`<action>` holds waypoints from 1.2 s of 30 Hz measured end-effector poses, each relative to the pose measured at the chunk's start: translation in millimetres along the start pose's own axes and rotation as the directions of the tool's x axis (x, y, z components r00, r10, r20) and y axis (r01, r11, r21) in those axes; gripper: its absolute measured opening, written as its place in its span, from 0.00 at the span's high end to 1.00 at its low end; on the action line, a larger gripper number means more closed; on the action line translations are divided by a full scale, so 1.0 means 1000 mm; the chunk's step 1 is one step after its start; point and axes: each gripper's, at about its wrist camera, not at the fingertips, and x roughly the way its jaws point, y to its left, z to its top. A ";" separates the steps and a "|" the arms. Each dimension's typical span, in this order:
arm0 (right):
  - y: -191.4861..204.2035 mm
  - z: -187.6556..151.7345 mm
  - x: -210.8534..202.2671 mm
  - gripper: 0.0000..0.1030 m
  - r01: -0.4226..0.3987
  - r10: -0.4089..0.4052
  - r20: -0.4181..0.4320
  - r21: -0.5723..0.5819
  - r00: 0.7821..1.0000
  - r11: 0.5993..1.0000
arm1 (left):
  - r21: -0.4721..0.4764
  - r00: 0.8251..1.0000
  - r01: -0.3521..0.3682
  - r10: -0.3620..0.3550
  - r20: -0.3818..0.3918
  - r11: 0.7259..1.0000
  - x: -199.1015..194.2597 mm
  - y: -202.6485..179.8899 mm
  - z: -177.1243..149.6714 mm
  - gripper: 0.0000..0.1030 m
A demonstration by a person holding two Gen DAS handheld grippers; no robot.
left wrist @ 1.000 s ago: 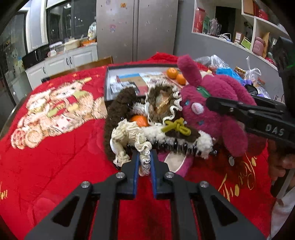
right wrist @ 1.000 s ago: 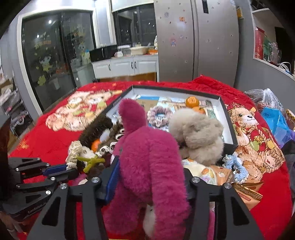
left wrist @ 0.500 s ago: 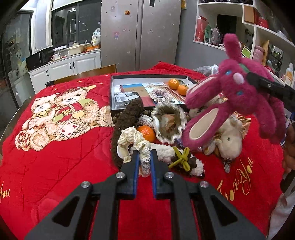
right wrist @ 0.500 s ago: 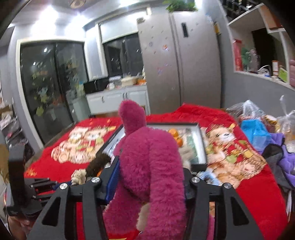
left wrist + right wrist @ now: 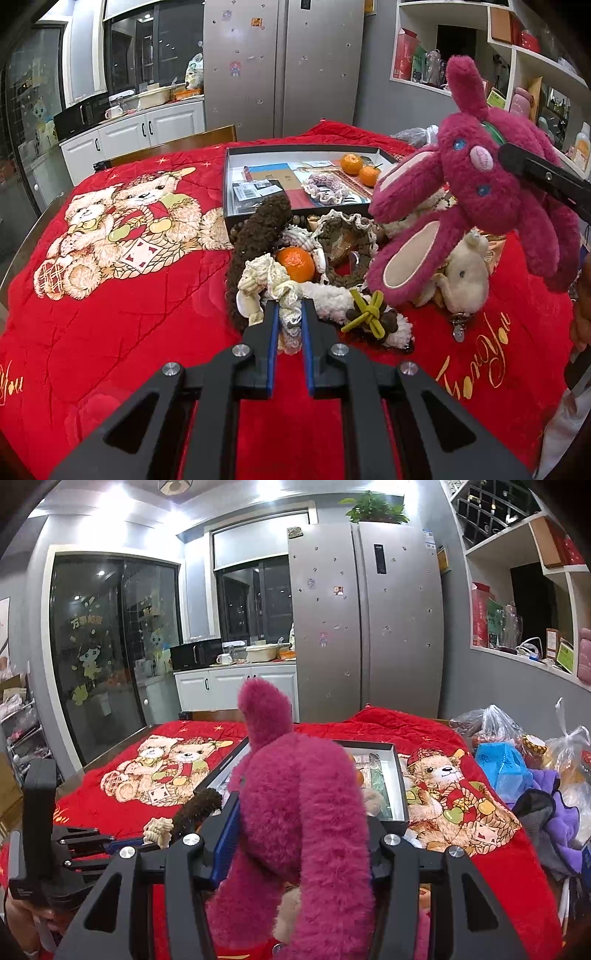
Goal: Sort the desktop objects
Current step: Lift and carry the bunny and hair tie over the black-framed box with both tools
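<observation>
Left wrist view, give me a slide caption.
Left gripper pinches cream lace scrunchie while right gripper lifts magenta plush bunny.

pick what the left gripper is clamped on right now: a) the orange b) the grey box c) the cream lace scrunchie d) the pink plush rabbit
c: in the left wrist view the left gripper has its blue pads closed on the cream lace scrunchie, while the pink plush rabbit hangs in the right gripper.

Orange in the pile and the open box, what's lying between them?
In the left wrist view, a brown fuzzy scrunchie lies between the orange and the box.
</observation>
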 end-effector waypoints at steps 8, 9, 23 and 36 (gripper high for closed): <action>0.000 -0.002 -0.001 0.48 -0.028 0.028 -0.014 0.008 1.000 1.000 | 0.021 1.000 -0.026 0.026 0.010 0.999 0.000 -0.004 -0.001 0.87; 0.003 -0.001 -0.001 0.48 -0.032 0.032 -0.014 0.000 0.999 0.999 | 0.026 1.000 -0.026 0.025 0.012 0.999 0.000 -0.005 -0.001 0.87; 0.005 -0.001 -0.001 0.48 -0.054 0.054 -0.016 0.013 0.998 0.998 | 0.007 1.000 0.004 -0.004 0.031 1.000 -0.007 -0.003 0.002 0.88; 0.012 0.031 -0.025 0.48 -0.110 0.109 0.025 0.053 0.994 0.993 | -0.007 0.992 -0.054 0.054 0.113 0.999 -0.042 -0.004 0.028 0.88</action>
